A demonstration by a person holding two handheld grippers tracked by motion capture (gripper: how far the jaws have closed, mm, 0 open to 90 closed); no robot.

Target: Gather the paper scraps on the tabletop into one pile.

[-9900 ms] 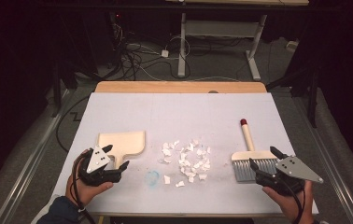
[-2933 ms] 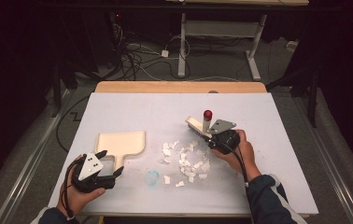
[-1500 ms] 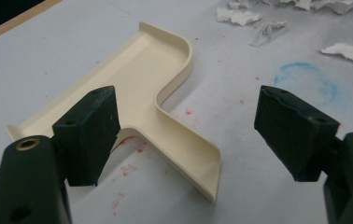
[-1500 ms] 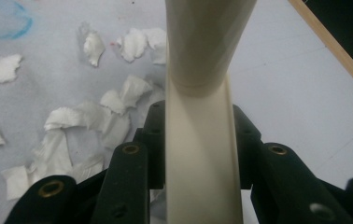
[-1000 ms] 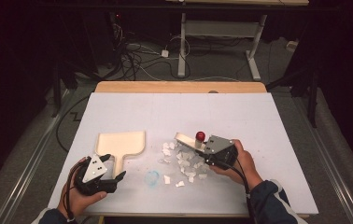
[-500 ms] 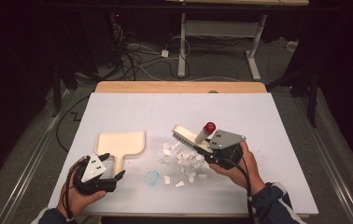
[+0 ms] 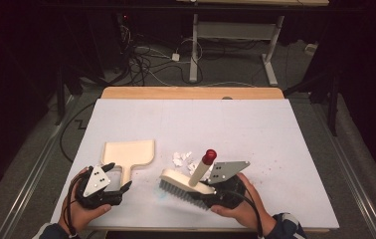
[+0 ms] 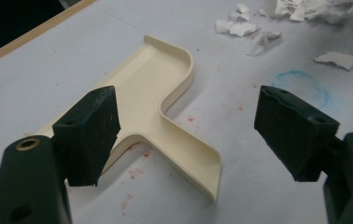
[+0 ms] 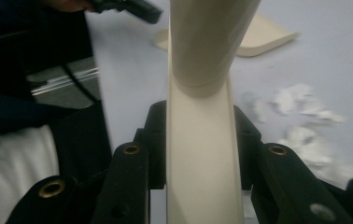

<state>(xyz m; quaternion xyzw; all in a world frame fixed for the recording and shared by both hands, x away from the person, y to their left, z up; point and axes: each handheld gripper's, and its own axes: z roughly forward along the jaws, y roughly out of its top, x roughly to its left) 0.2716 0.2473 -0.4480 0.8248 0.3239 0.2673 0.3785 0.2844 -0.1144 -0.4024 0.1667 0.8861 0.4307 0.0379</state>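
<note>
My right gripper is clamped on the cream body of the one brush; in the right gripper view the pads press both sides of it and its bristles are hidden below the frame. From above, the brush lies near the front edge of the table, its head running left to right, bristles facing the front edge, the red-tipped handle tilted up and away. My left gripper stands with jaws wide apart, nothing between the pads, just short of the stem of the one dustpan, whose stem points toward me. Paper scraps lie behind the brush; part of the heap is hidden, so no count.
</note>
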